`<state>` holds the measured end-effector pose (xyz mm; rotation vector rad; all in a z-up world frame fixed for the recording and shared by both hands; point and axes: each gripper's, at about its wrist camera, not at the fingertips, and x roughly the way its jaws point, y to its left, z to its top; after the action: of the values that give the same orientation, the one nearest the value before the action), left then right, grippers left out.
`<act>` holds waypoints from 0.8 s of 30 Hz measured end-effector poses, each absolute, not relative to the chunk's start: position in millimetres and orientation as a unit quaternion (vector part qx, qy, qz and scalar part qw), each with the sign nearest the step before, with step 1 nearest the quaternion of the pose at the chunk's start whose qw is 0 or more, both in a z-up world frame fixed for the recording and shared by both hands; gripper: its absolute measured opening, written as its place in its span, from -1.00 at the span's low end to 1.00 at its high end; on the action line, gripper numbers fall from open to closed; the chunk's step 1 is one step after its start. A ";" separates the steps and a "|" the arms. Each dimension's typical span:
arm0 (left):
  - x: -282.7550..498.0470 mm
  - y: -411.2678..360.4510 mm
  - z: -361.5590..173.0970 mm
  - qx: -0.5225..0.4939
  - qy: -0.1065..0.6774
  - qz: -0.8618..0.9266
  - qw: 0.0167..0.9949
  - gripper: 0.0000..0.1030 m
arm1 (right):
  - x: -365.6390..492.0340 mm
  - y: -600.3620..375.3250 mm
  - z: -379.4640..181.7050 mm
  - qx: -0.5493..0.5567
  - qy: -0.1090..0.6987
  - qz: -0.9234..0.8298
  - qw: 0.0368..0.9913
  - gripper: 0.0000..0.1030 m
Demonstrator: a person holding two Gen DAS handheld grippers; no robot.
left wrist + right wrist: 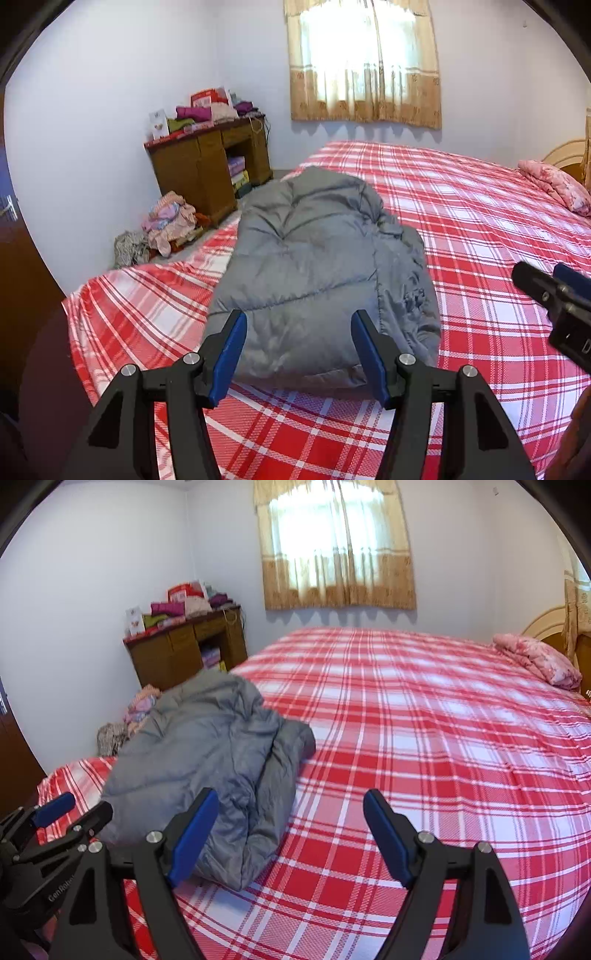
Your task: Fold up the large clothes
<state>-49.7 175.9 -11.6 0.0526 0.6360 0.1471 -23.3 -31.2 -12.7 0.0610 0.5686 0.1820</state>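
We see the grey padded jacket (314,266) lying folded near the bed's (480,221) foot-end corner. Our left gripper (299,328) is spread wide above it; the right gripper (291,812) is wide too, holding nothing, seemingly just beside the jacket.

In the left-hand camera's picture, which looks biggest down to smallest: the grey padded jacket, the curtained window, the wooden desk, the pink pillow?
1. Grey padded jacket, though it lies nearest the camera.
2. Curtained window.
3. Wooden desk.
4. Pink pillow, partly cut off by the picture's edge.

soft daylight through the curtained window (364,62), blown out; fisheye-bent edges.
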 end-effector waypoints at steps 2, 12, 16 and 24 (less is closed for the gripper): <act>-54.9 172.9 -2.5 0.036 0.302 0.079 0.949 0.17 | -28.7 -32.4 -3.2 0.034 0.267 0.093 0.959 0.67; -76.7 171.2 33.8 0.033 0.249 0.077 0.965 0.37 | -46.6 -33.5 24.4 0.028 0.212 0.086 0.973 0.71; -79.8 169.0 38.8 0.030 0.242 0.079 0.967 0.43 | -47.7 -34.2 26.5 0.032 0.202 0.084 0.975 0.71; -79.3 169.0 39.3 0.045 0.241 0.096 0.965 0.46 | -47.2 -35.1 25.2 0.029 0.195 0.081 0.977 0.72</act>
<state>-79.3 169.0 39.3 0.0901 0.4869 0.1939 -47.2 -35.1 25.2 0.0591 0.3935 0.1640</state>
